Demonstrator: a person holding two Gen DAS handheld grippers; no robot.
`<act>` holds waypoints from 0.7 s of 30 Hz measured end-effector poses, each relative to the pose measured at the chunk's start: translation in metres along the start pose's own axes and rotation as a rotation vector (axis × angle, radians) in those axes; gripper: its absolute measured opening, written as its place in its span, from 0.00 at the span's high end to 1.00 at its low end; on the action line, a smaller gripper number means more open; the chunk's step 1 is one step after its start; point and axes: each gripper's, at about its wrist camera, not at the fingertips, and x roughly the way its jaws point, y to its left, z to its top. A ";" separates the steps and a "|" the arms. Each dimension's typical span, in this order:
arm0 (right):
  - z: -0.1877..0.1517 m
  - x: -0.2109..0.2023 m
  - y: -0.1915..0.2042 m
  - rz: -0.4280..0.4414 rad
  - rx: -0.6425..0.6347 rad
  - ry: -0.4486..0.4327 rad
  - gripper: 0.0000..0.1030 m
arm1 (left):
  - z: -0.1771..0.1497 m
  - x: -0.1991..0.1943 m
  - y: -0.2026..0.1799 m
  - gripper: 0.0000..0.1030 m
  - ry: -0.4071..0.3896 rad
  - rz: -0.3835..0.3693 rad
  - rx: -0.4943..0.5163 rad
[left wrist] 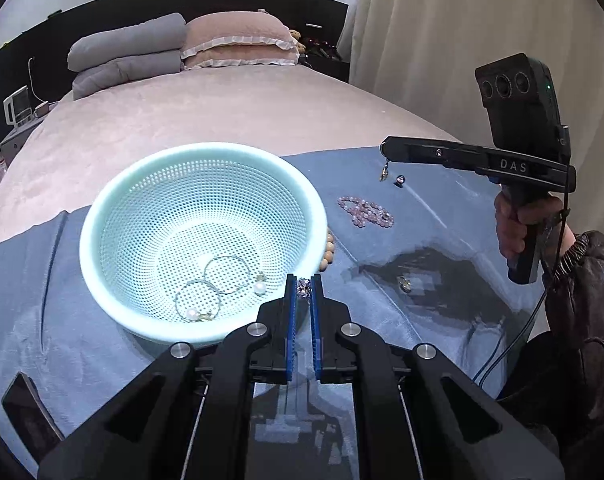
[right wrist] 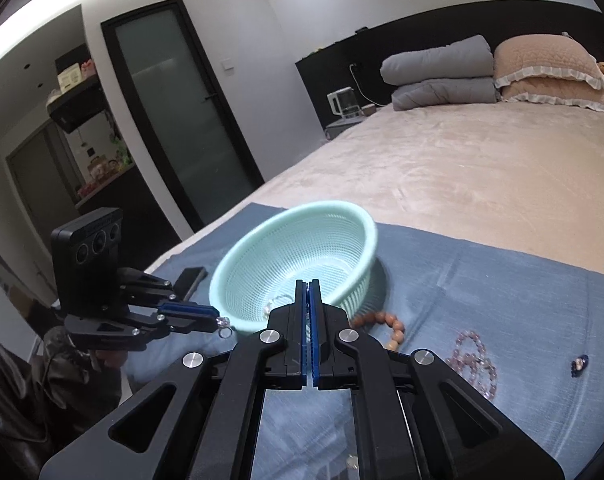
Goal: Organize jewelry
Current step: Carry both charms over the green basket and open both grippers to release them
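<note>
A mint green perforated basket (left wrist: 102, 216) stands on a blue cloth (left wrist: 42, 320) on the bed and holds two hoop earrings with pearls (left wrist: 222, 280). My left gripper (left wrist: 303, 280) is shut on a sparkly ring (left wrist: 303, 287) at the basket's near right rim; the ring also shows in the right wrist view (right wrist: 224, 326). My right gripper (left wrist: 385, 150) is shut on a small dangling earring (left wrist: 383, 172) above the cloth, right of the basket. In its own view the right gripper (right wrist: 306, 282) has its jaws pressed together. A pink bead bracelet (left wrist: 365, 210) lies on the cloth.
A wooden bead bracelet (right wrist: 389, 326) lies against the basket's right side. A small round bead (left wrist: 400, 179) and another small piece (left wrist: 405, 283) lie on the cloth. A dark phone (left wrist: 26, 404) lies at the cloth's left edge. Pillows (left wrist: 238, 42) are at the bed's head.
</note>
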 end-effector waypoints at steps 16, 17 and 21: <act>-0.001 0.087 0.018 -0.064 0.020 0.063 0.98 | 0.004 0.020 0.058 0.93 0.057 0.084 -0.095; -0.001 0.088 0.017 -0.066 0.022 0.064 0.95 | 0.004 0.022 0.058 0.93 0.060 0.089 -0.092; -0.001 0.084 0.019 -0.090 0.015 0.055 0.94 | 0.003 0.023 0.061 0.79 0.042 0.116 -0.099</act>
